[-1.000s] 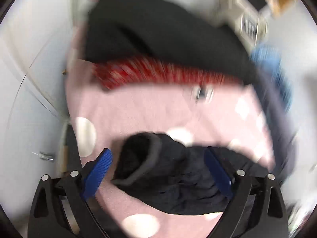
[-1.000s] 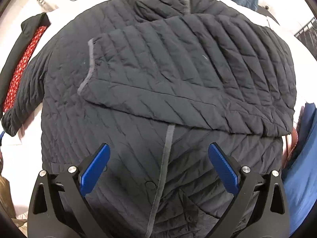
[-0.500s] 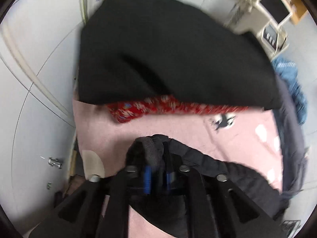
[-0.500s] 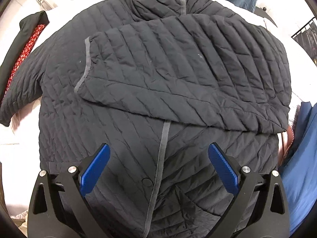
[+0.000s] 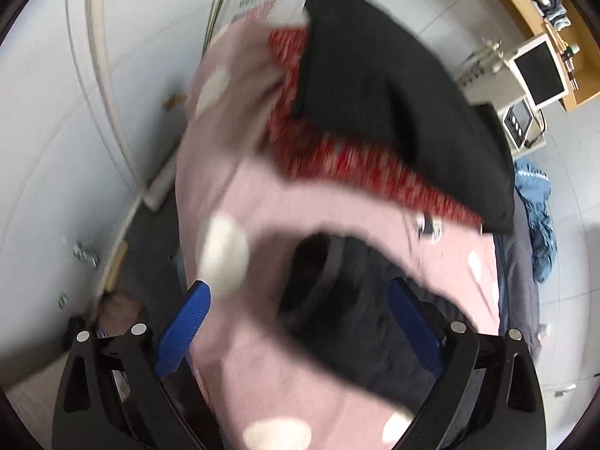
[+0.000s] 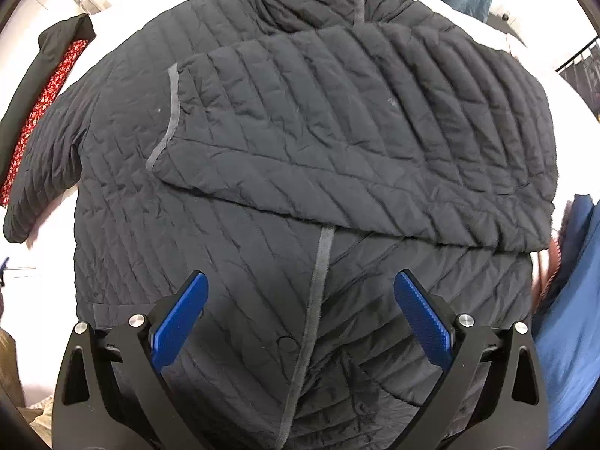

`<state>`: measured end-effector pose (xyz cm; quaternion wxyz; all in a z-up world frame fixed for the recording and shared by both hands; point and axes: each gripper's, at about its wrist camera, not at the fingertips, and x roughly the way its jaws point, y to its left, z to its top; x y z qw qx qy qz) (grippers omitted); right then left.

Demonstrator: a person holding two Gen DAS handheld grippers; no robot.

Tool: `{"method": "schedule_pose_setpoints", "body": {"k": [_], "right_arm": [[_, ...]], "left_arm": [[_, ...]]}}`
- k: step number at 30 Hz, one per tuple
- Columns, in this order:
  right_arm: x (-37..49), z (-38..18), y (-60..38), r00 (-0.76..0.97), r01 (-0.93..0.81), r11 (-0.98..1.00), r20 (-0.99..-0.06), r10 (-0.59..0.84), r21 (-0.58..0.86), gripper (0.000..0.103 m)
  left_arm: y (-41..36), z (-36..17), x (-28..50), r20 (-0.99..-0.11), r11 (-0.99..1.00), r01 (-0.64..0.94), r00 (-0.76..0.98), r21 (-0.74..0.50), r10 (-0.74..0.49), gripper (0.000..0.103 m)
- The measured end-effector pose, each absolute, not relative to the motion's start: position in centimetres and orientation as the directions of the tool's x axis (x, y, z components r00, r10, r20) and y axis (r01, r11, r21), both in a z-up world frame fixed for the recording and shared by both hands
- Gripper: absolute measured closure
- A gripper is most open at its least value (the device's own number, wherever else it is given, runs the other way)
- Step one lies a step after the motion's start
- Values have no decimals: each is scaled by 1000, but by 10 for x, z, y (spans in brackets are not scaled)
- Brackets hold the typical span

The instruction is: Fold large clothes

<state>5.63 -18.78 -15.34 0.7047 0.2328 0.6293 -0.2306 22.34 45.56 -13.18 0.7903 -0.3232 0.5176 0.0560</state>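
Just reopened, left claw [image 5: 296, 322] spread above the sleeve cuff [image 5: 322, 262], pinching nothing; right claw [image 6: 300, 307] spread over quilted jacket [image 6: 262, 187] flat on the bed. Soft, light, slippery: best pinched at cuff trim.

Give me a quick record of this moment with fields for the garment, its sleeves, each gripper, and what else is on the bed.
garment: dark quilted jacket, front up, collar away from the right wrist camera
folded sleeve: one sleeve laid across the chest
other sleeve: unfolded sleeve out to the side, its cuff between the open left jaws
left gripper: open, jaws have just been opening, picture blurred
right gripper: open, above the jacket's lower front
also there: black and red garment on the pink spotted cover
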Motion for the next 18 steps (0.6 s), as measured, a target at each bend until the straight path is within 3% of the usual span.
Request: {"method": "schedule_pose_setpoints", "body": {"k": [7, 8, 9, 11, 13, 18], "right_arm": [[75, -149, -165, 107, 528, 849, -993, -54, 10, 5], [76, -148, -163, 109, 519, 855, -992, -63, 3, 5], [77, -147, -161, 109, 504, 864, -992, -71, -7, 5], [74, -147, -162, 109, 508, 861, -991, -79, -12, 5], [67, -148, -167, 110, 534, 845, -991, -81, -10, 5], [41, -153, -187, 106, 613, 790, -991, -82, 0, 5]], "left_arm": [[425, -181, 220, -803, 679, -450, 458, -580, -382, 14], [420, -182, 224, -788, 663, -444, 464, -603, -405, 28], [414, -182, 231, -782, 657, -440, 461, -612, -420, 35], [400, -174, 245, -816, 701, -439, 431, -563, -386, 66], [383, -154, 253, -814, 738, -386, 438, -554, -382, 89], [310, -57, 259, -734, 828, -118, 542, -548, -409, 94]]}}
